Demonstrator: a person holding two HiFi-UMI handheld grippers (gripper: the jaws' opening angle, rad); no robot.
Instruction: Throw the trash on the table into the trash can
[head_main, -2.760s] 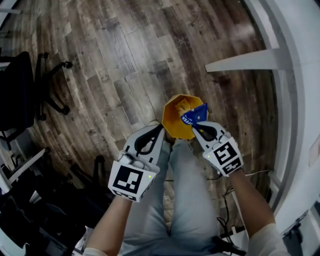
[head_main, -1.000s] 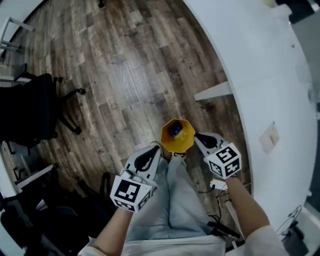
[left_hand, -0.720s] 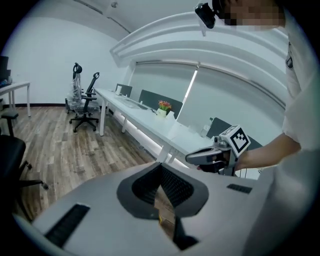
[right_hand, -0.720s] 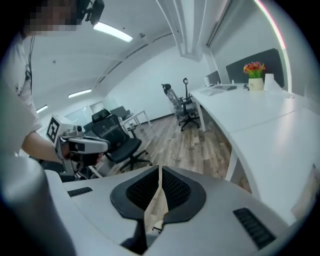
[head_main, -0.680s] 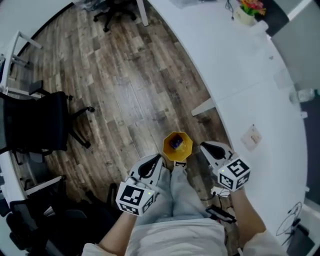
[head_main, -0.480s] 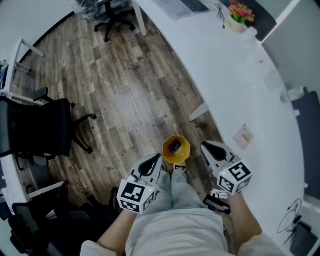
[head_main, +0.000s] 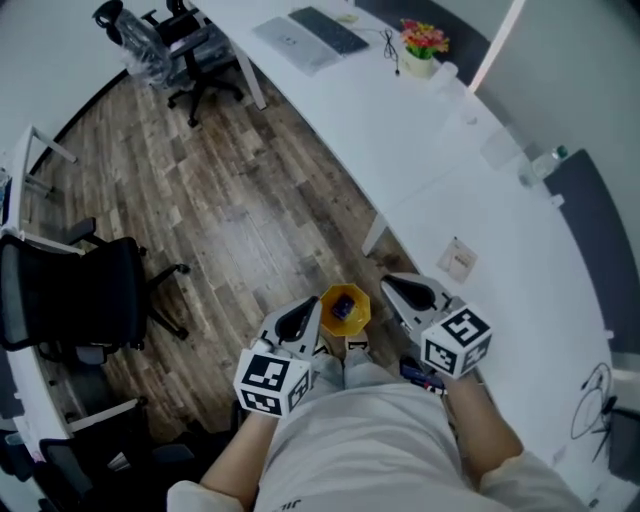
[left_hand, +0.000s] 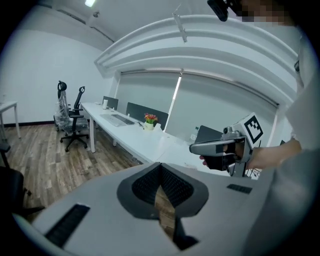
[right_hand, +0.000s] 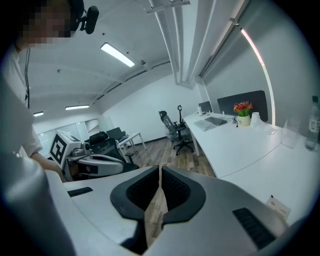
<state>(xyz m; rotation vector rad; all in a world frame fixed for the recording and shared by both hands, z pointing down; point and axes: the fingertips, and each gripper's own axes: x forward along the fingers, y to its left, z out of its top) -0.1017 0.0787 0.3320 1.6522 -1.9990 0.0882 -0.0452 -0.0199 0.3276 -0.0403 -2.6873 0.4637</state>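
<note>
On the wooden floor between my two grippers stands the orange trash can, and a blue wrapper lies inside it. My left gripper hovers at the can's left rim, shut and empty; in its own view the left gripper has its tips together. My right gripper is to the right of the can by the white table's edge, also shut with nothing held, as the right gripper shows in its own view. A small card lies on the table ahead of the right gripper.
The long curved table carries a keyboard, a flower pot, a clear cup and a bottle. A black office chair stands at the left, with more chairs at the far end. A table leg is near the can.
The blue wrapper that the right gripper held over the can now lies in it. Both grippers have risen away from the floor, and the head view has lifted to take in the table.
</note>
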